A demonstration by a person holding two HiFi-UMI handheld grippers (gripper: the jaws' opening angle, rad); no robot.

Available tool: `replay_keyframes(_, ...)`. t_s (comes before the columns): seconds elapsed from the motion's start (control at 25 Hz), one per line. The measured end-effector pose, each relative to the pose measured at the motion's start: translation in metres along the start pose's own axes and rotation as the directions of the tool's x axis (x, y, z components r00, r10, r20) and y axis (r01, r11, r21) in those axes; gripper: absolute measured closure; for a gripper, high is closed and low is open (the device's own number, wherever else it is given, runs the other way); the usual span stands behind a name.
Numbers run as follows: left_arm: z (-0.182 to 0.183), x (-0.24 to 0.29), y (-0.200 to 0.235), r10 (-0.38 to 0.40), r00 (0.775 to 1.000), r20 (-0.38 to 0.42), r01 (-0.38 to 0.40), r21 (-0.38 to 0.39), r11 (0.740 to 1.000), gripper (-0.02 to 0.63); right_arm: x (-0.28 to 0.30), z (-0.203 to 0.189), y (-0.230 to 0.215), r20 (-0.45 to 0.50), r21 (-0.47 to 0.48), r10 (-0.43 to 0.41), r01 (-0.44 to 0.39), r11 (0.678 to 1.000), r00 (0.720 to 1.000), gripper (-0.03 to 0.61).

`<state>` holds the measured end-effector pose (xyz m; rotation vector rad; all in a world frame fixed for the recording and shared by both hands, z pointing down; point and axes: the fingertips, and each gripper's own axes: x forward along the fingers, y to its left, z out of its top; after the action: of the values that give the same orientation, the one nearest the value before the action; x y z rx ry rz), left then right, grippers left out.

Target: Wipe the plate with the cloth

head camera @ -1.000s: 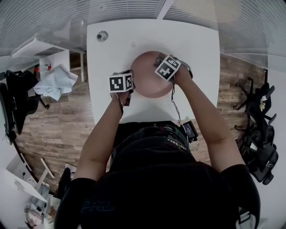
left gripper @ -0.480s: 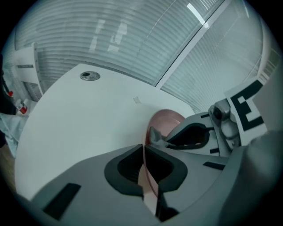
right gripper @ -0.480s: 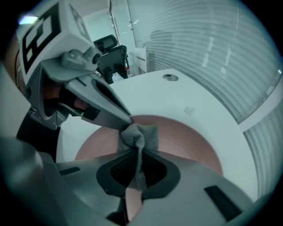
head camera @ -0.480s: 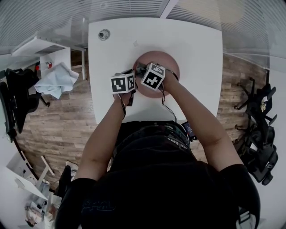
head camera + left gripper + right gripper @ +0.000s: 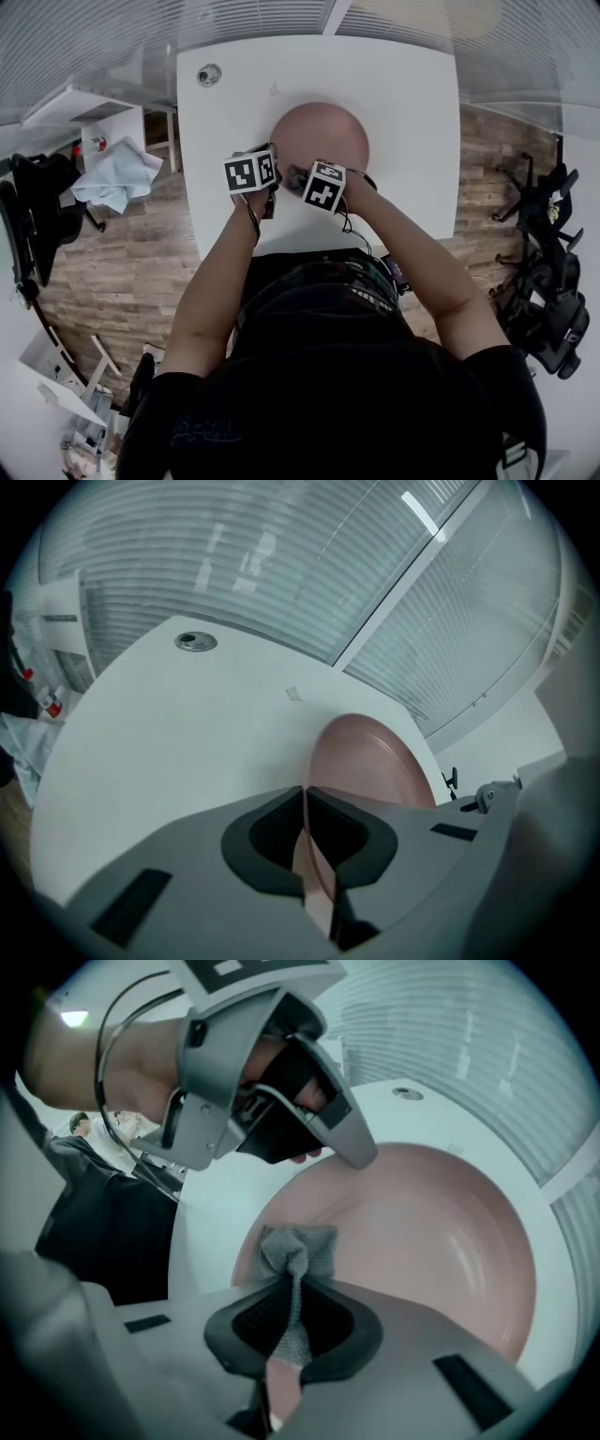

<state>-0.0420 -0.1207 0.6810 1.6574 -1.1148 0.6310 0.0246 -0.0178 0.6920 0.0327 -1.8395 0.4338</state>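
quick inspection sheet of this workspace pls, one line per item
surface: white table
job's things: pink plate on the table; grey cloth at its near edge
clutter: round metal fitting at the far corner
grippers: left gripper shut on the plate's rim; right gripper shut on the cloth
cables: black cable by the right wrist
surroundings: wood floor, pale blue fabric heap, office chairs

- The table (image 5: pixel 412 112) is bare right of and beyond the plate (image 5: pixel 328 127).
- A small round fitting (image 5: pixel 208 74) sits at its far left corner.
- The left gripper (image 5: pixel 274 189) and right gripper (image 5: pixel 298 176) crowd the plate's near left rim.
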Motion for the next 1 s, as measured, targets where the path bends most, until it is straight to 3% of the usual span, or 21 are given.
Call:
replay_keyframes(0.2, -0.001, 0.0, 0.001, 0.005, 1.0, -0.005, -0.005, 0.009, 1.0, 0.586, -0.007, -0.054, 0.001, -0.167, -0.019, -0.008, 0.005, 1.0, 0.986, 0.543)
replay_keyframes(0.4, 0.0, 0.0, -0.002, 0.006, 1.0, -0.01, -0.006, 0.014, 1.0, 0.587, -0.029, -0.098, -0.048, -0.281, 0.012, -0.132, 0.141, 0.99, 0.95, 0.543)
replay_keyframes(0.68, -0.002, 0.001, -0.002, 0.002, 1.0, -0.015, -0.001, 0.009, 1.0, 0.586, -0.048, -0.083, -0.121, -0.216, 0.093, -0.312, 0.338, 0.937, 0.925, 0.543)
replay_keyframes(0.88, -0.001, 0.0, -0.003, 0.003, 1.0, -0.017, -0.003, 0.018, 1.0, 0.586, -0.051, -0.05, -0.146, -0.106, 0.131, -0.39, 0.401, 0.906, 0.915, 0.543)
replay_keyframes(1.0, -0.002, 0.0, -0.003, 0.006, 1.0, -0.018, -0.006, 0.02, 1.0, 0.586, -0.048, -0.024, -0.148, -0.011, 0.1, -0.409, 0.408, 0.907, 0.912, 0.543)
